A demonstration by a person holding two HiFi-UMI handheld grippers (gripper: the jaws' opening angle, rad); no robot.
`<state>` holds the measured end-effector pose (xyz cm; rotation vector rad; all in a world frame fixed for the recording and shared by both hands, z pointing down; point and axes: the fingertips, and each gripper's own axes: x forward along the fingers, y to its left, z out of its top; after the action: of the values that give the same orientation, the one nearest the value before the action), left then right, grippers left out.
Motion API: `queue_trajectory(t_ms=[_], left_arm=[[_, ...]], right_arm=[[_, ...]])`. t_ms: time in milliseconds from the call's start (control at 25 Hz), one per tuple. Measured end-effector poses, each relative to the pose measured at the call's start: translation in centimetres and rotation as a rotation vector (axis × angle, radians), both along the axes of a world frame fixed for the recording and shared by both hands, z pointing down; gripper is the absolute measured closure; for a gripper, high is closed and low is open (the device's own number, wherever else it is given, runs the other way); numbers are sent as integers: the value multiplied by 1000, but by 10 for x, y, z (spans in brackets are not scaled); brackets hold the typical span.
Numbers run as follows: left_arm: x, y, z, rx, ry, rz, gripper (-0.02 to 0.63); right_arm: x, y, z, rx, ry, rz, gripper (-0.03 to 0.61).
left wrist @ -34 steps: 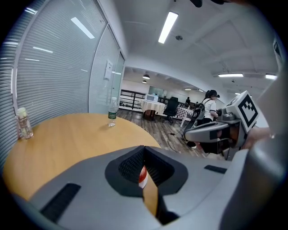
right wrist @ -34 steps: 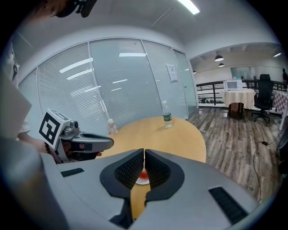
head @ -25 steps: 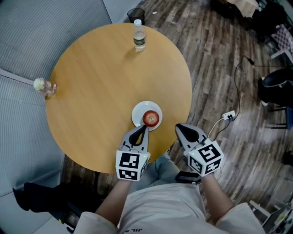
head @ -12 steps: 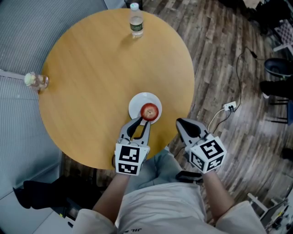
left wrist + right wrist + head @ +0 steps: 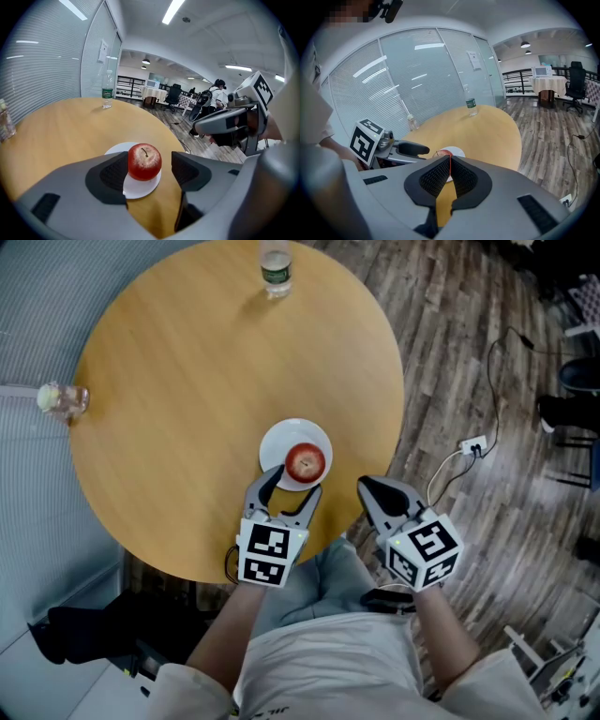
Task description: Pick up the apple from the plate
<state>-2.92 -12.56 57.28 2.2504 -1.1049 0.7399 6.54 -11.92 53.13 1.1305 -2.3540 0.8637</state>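
Observation:
A red apple [image 5: 305, 462] sits on a small white plate [image 5: 275, 440] near the round wooden table's near edge. My left gripper [image 5: 292, 484] is right at the plate's near rim. Its jaws have just been opening and now stand open. In the left gripper view the apple [image 5: 144, 161] shows in the gap between the two pads [image 5: 114, 172], a little beyond them and untouched. My right gripper [image 5: 368, 487] hangs off the table's edge to the right of the plate, its jaws shut with nothing in them [image 5: 449, 171].
A water bottle [image 5: 274, 266] stands at the table's far edge and a small jar [image 5: 58, 399] at its left edge. The table [image 5: 187, 371] ends just under my grippers, above the person's knees. A cable and socket [image 5: 472, 444] lie on the wood floor to the right.
The left gripper's jaws went from shut to open and it came in closer to the plate. The right gripper stayed shut beside the table. The apple has not moved on the plate.

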Motion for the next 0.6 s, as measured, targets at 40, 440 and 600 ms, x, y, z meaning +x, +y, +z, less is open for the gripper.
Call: queue_trajectory(t_ms=[40, 440, 600], left_arm=[[1, -1, 3, -3, -8, 3, 314], [3, -13, 33, -23, -60, 26, 238], [5, -15, 42, -35, -66, 33, 224]], right_arm=[[0, 0, 2, -5, 0, -1, 548], [5, -2, 18, -45, 7, 3, 548], [8, -1, 22, -55, 13, 10, 548]])
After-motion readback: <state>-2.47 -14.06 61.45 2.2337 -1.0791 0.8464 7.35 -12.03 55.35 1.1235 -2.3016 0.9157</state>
